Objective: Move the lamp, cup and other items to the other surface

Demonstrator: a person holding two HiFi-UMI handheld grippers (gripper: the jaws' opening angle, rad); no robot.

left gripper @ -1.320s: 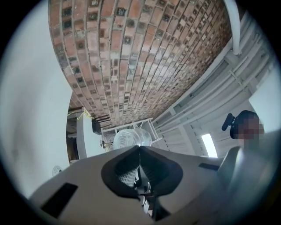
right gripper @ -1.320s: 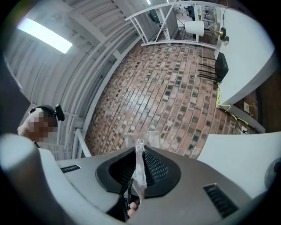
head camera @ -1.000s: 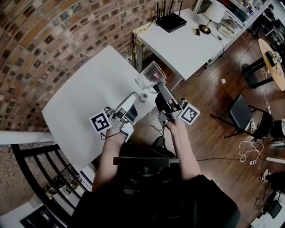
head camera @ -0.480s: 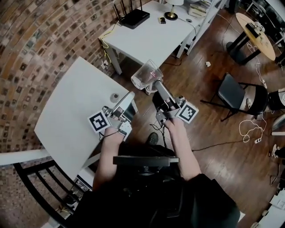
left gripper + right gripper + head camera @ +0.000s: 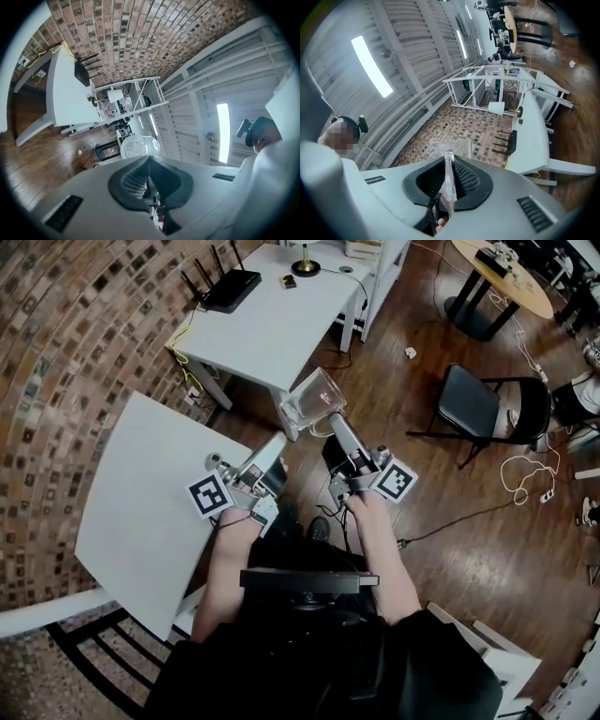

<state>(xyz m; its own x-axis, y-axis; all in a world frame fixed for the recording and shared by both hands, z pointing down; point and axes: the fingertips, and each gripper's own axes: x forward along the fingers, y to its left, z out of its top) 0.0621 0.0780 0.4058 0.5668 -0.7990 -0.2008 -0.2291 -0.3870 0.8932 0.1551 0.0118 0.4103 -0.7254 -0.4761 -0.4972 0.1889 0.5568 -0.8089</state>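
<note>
Wooden floor point(image 5: 441, 493) beside a brick wall point(image 5: 66, 352). The right gripper point(image 5: 330, 418) has its jaws clamped on the wall of a clear glass cup point(image 5: 309, 401), held in the air between the near bench point(image 5: 141, 502) and the far bench point(image 5: 272, 329), which bears the lamp point(image 5: 305, 266) and a router point(image 5: 225, 289). The left gripper point(image 5: 279, 442) has its jaws closed, empty.

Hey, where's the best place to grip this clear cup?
Grip the clear cup by its rim wall, from the open mouth, one jaw inside, one outside, as the right gripper does: the wall is thin, the body probably too wide.
</note>
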